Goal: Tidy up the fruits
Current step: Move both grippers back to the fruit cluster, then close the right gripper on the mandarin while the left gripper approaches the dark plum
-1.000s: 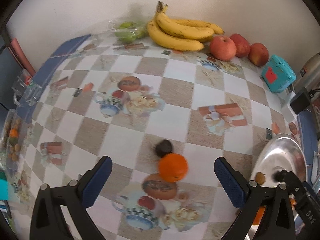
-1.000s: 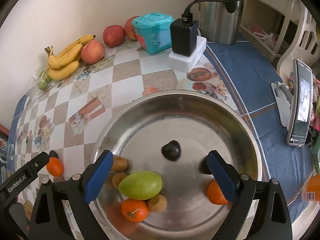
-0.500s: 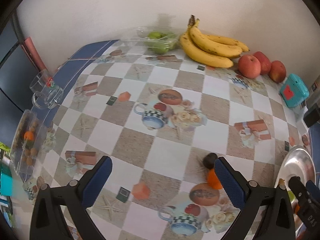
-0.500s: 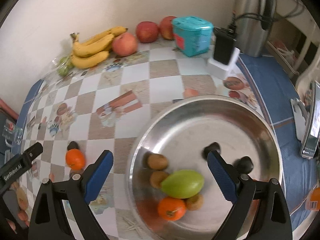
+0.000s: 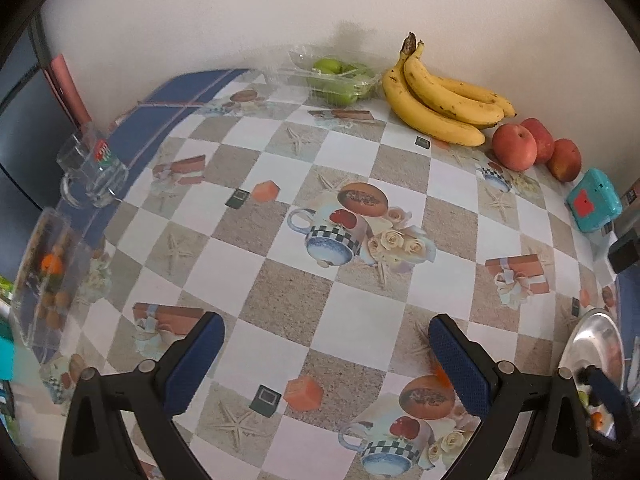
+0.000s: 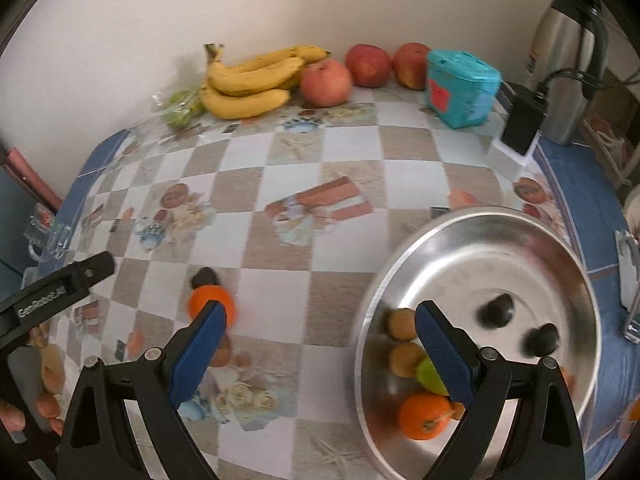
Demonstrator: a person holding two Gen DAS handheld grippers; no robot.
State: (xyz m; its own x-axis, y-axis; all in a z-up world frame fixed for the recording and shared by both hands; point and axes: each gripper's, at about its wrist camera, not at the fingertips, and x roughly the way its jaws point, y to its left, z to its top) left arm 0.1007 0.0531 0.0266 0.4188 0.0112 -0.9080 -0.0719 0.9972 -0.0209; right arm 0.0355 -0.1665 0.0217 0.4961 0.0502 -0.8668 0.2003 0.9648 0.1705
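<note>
My right gripper (image 6: 316, 350) is open and empty, over the table just left of a steel bowl (image 6: 472, 224). The bowl holds an orange (image 6: 424, 416), a green fruit (image 6: 430, 372), brown kiwis (image 6: 402, 324) and two dark fruits (image 6: 496, 312). A loose orange (image 6: 208, 300) and a dark fruit (image 6: 204, 276) lie on the checked tablecloth by my left finger. My left gripper (image 5: 326, 364) is open and empty above the cloth. Bananas (image 5: 440, 108), three apples (image 5: 514, 146) and bagged green fruit (image 5: 336, 80) sit by the wall. The bowl's rim (image 5: 592, 344) shows at the left wrist view's right edge.
A teal box (image 6: 460, 88), a charger block (image 6: 520, 124) and a kettle (image 6: 568, 52) stand at the back right. A glass mug (image 5: 92, 176) and a clear fruit tray (image 5: 48, 276) sit at the left table edge. A phone stand (image 6: 630, 280) is right of the bowl.
Both grippers have swung left and pulled back. The bowl has slid to the right in the right view; the loose orange has gone behind my left gripper's right finger.
</note>
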